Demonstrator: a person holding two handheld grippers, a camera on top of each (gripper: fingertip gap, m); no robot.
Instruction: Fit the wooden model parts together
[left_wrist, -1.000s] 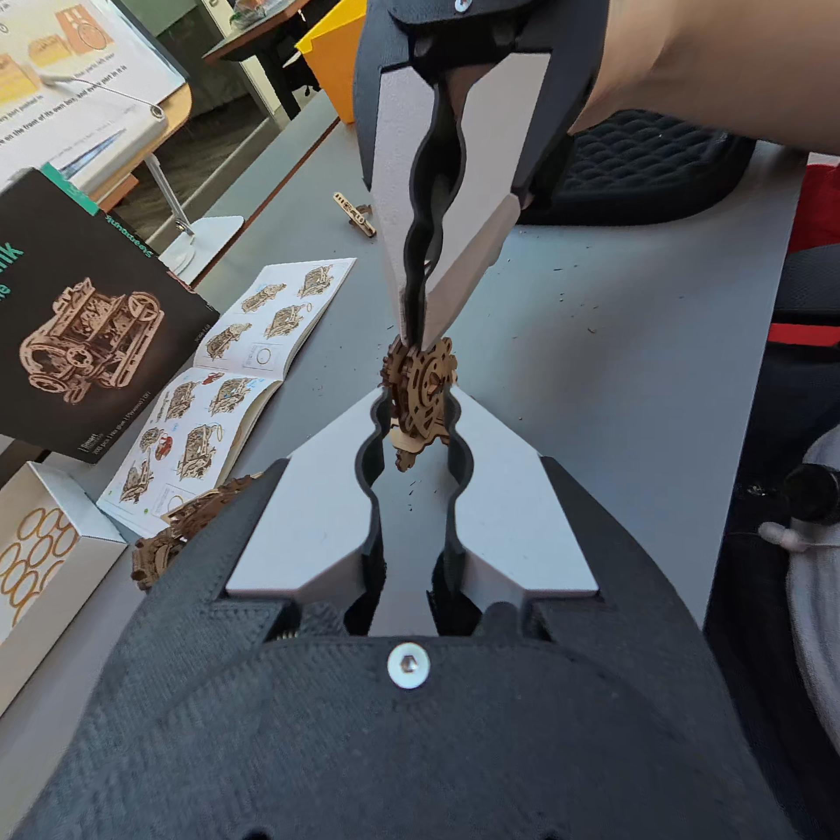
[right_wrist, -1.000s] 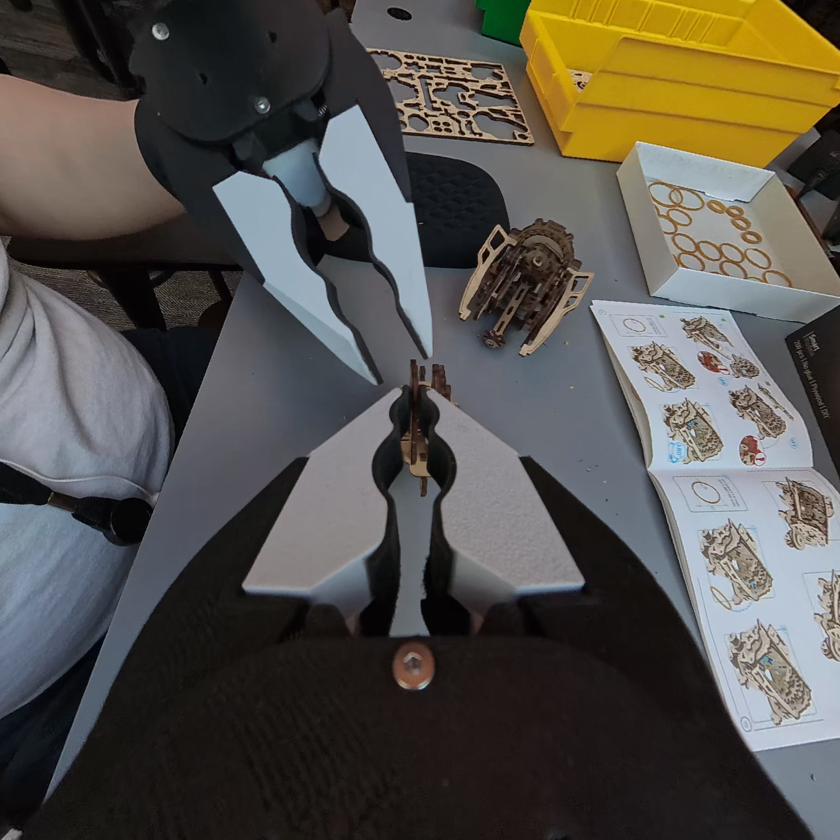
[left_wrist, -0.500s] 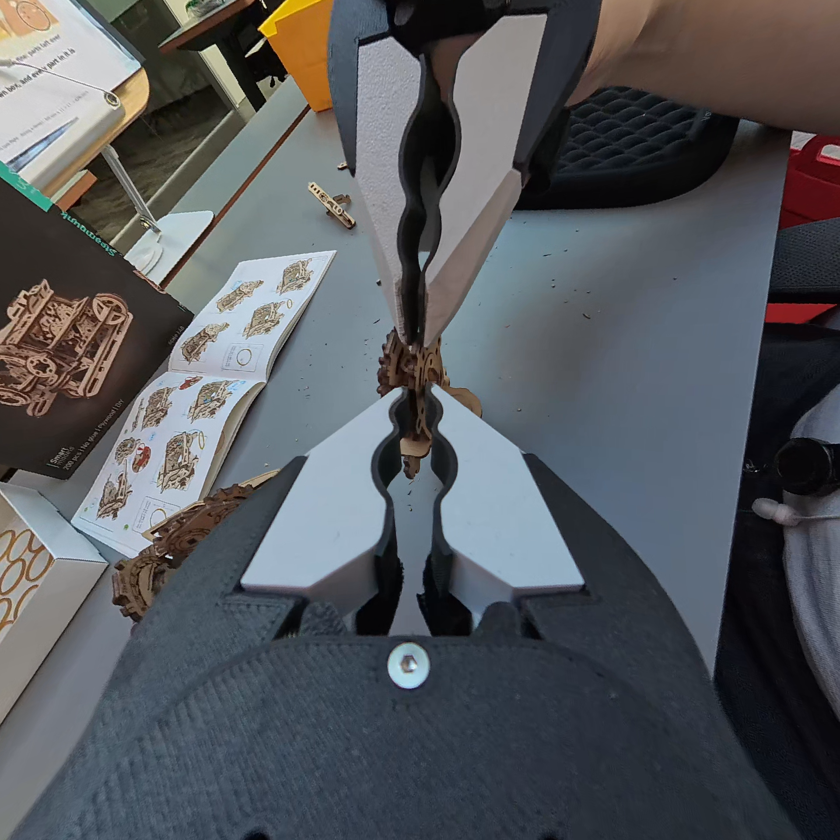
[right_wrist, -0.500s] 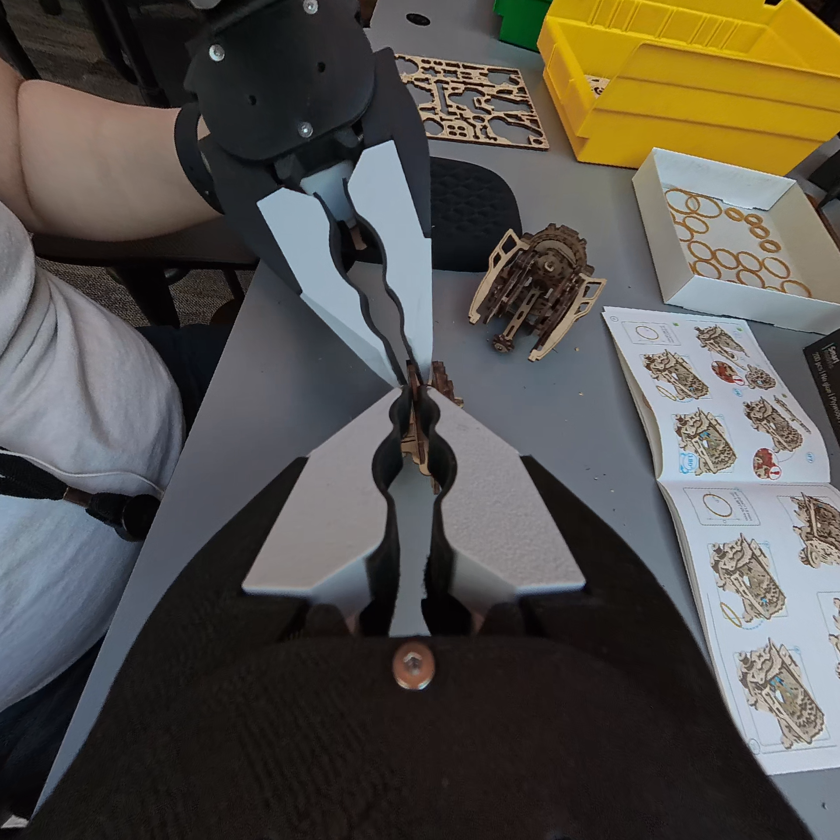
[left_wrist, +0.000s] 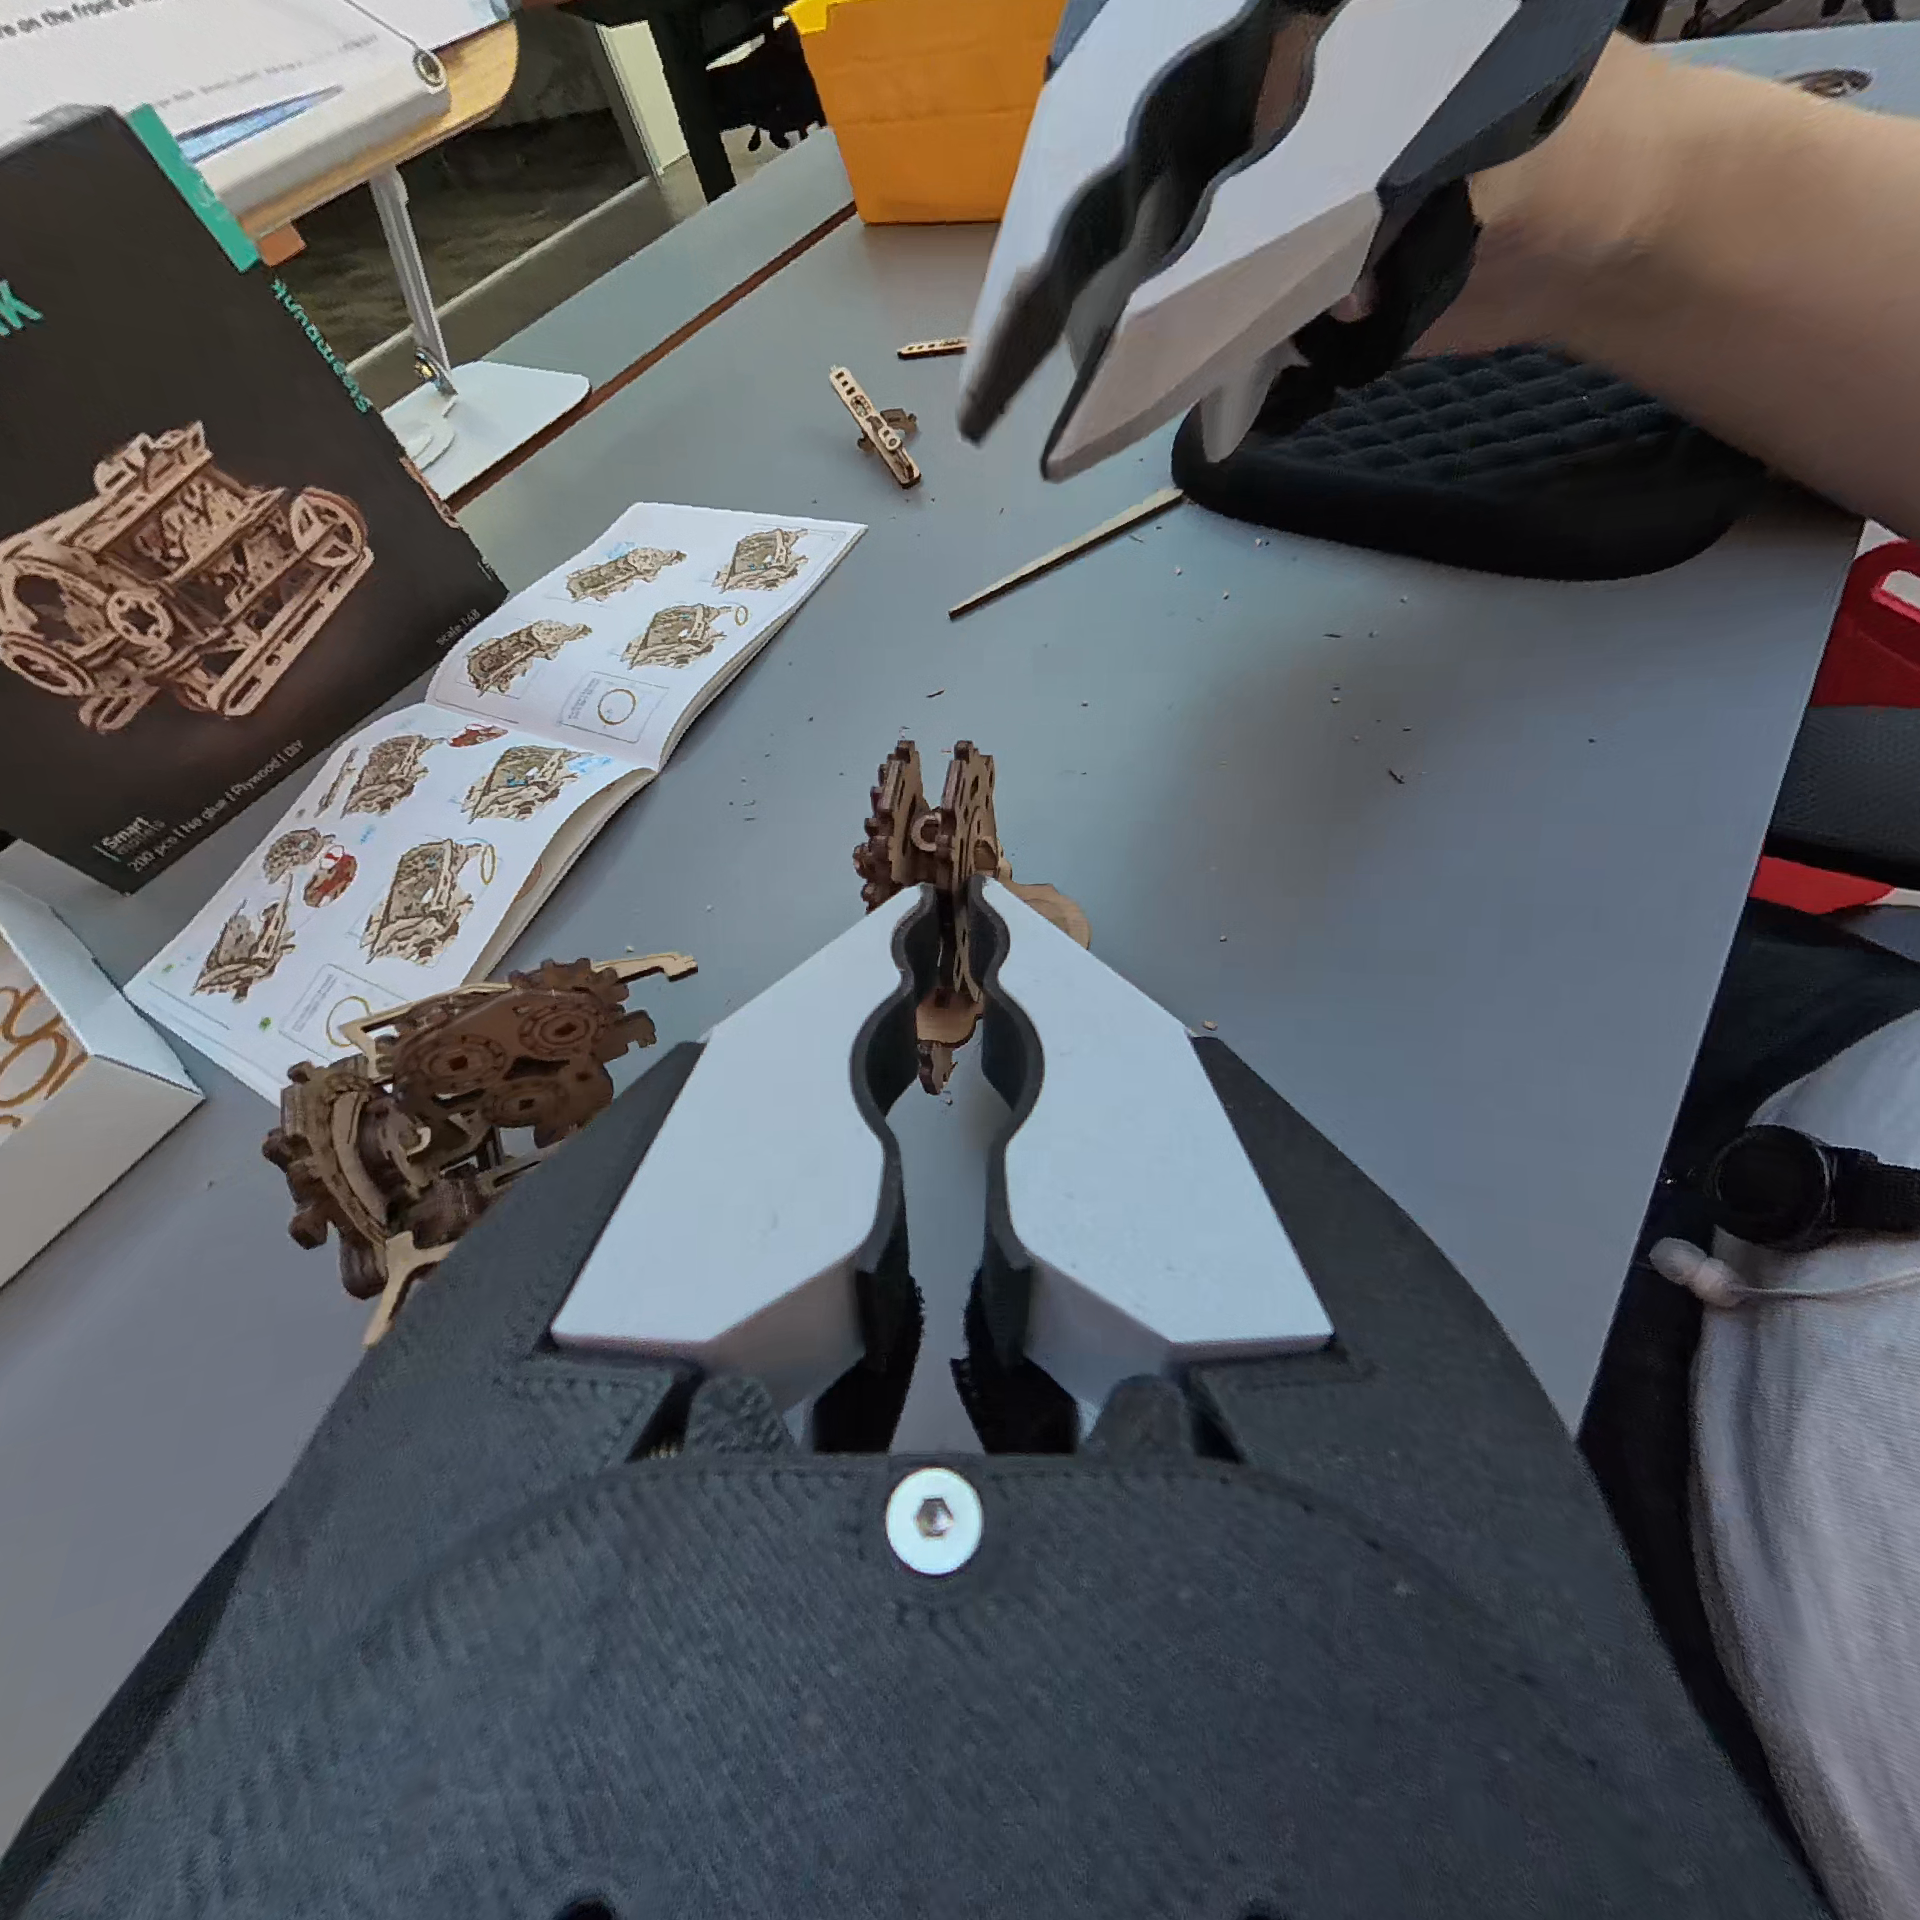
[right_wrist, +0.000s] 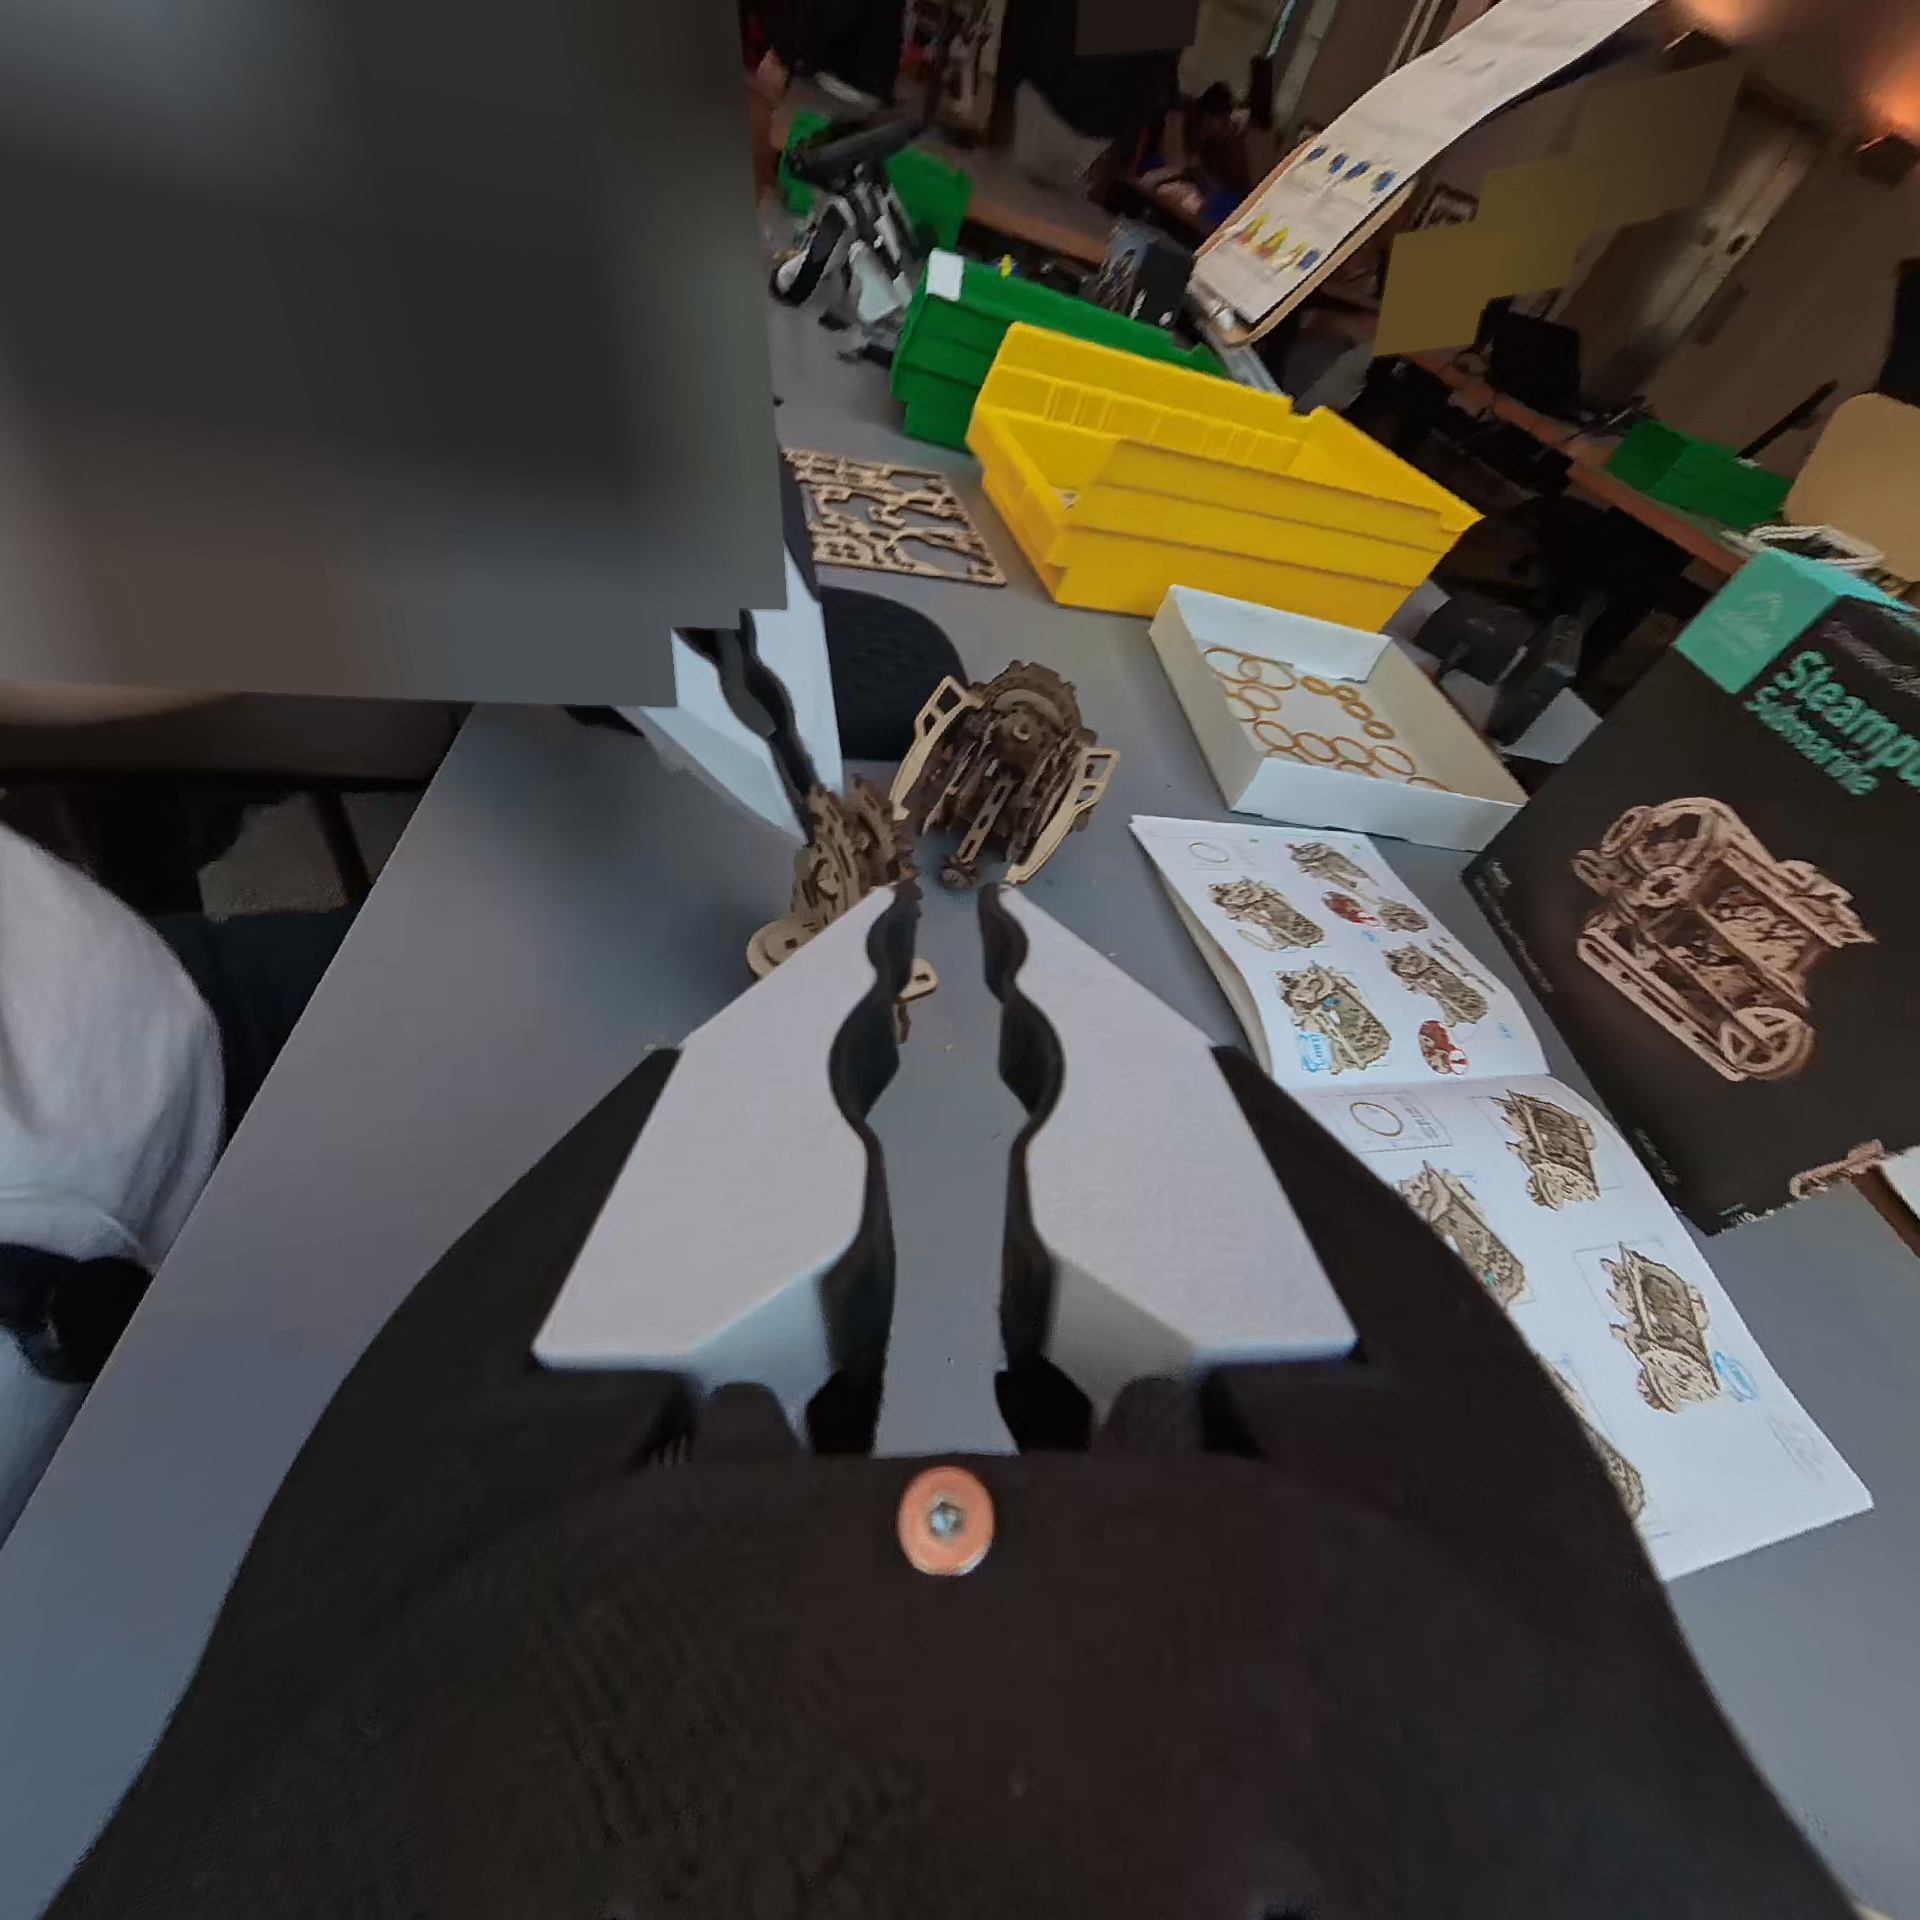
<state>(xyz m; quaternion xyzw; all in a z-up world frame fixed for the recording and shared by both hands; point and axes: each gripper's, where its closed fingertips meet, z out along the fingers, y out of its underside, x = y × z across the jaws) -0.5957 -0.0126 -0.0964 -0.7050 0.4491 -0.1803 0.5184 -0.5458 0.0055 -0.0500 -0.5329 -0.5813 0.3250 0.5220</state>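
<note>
My left gripper (left_wrist: 943, 914) is shut on a small wooden gear assembly (left_wrist: 935, 831), held upright just above the grey table (left_wrist: 1351, 831). The assembly is two toothed discs with a lighter tab below. My right gripper (right_wrist: 948, 904) is open and empty, its jaws a finger's width apart. In the right wrist view the gear assembly (right_wrist: 831, 883) sits just left of its tips, and the left gripper's fingers (right_wrist: 805, 707) come in from behind. In the left wrist view the right gripper (left_wrist: 1013, 447) hovers high and away at the upper right, blurred.
A larger dark wooden model (left_wrist: 457, 1091) lies left of my left gripper, by an open instruction booklet (left_wrist: 499, 769) and a black kit box (left_wrist: 156, 520). A white tray of rings (right_wrist: 1320, 717), yellow bins (right_wrist: 1195, 499), a part sheet (right_wrist: 894, 520), a black pad (left_wrist: 1475, 468) and loose wooden bits (left_wrist: 878, 426) surround them.
My right gripper has opened, let go of the gear assembly and pulled back up and away. My left gripper still holds the assembly.
</note>
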